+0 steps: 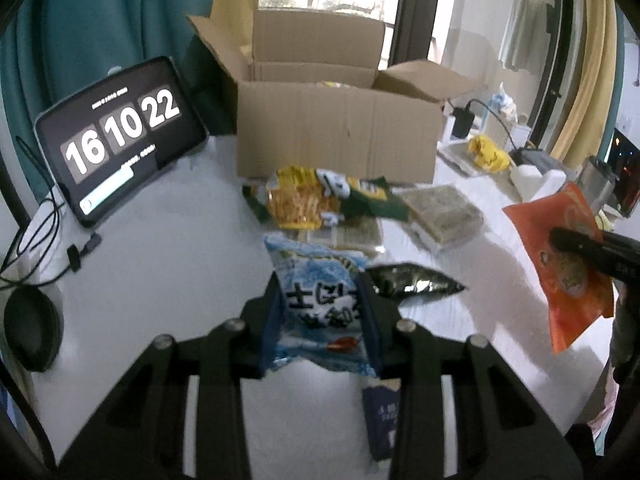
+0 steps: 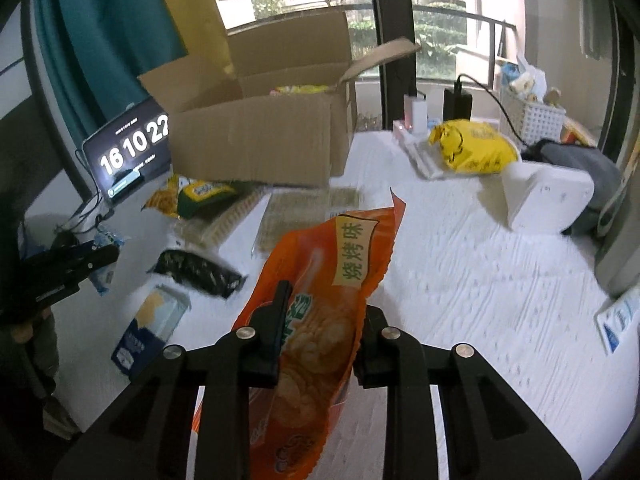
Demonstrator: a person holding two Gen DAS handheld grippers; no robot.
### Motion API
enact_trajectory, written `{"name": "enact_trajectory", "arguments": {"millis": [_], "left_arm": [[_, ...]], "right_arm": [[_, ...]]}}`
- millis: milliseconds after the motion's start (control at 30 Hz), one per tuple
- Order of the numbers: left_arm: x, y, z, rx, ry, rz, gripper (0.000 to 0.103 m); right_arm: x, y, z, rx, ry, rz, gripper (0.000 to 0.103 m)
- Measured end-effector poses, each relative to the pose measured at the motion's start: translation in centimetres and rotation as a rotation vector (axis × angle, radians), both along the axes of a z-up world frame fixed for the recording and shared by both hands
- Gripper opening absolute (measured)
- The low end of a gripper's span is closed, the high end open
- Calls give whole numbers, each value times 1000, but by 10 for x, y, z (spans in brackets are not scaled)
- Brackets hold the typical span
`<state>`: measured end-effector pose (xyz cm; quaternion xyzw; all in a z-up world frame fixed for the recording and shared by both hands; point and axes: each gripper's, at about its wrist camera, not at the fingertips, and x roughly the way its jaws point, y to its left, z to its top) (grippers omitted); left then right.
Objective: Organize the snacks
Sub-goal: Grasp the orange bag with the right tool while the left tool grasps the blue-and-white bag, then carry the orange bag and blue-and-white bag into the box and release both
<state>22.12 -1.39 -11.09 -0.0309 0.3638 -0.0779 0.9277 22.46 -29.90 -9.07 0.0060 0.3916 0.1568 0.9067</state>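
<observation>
Left hand-held gripper (image 1: 320, 304): jaws closed on a blue snack packet (image 1: 318, 300), pads pressing its two sides, the packet lifted clear of the white desk (image 1: 160, 248); right hand-held gripper (image 2: 320, 320): jaws closed on an orange crisp packet (image 2: 320, 312), gripped across its middle and held tilted above the desk, its printed top corner pointing toward the cardboard box (image 2: 256, 140); the box stands open at the far side of the desk, flaps up, something yellow just visible inside; in front of it lie a yellow-and-green snack bag (image 1: 316, 196) and flat clear-wrapped seaweed packs (image 1: 440, 212), touching one another; a black foil packet (image 1: 412, 284) lies nearer, just beside the blue packet, and a dark blue small box (image 2: 148, 332) lies nearest the camera; a tablet (image 1: 120, 136) showing a flip clock leans left of the box; a yellow bag (image 2: 472, 148) rests well apart at the right.
</observation>
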Motion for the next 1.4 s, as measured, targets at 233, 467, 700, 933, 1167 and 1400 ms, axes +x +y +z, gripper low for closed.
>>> {"name": "enact_trajectory", "arguments": {"millis": [233, 467, 700, 933, 1167, 1400], "left_arm": [[14, 0, 20, 3, -49, -8, 36], [35, -2, 43, 18, -105, -28, 36], [65, 4, 67, 32, -173, -22, 36], [94, 7, 85, 51, -217, -22, 36], [121, 6, 93, 64, -243, -24, 36], [154, 2, 99, 72, -286, -41, 36]], "right_arm": [[20, 5, 22, 12, -50, 12, 27], [45, 16, 39, 18, -88, 31, 27], [75, 30, 51, 9, -116, 59, 27], [107, 45, 65, 6, -156, 87, 27], [138, 57, 76, 11, -194, 114, 27], [170, 71, 85, 30, -225, 140, 27]]}}
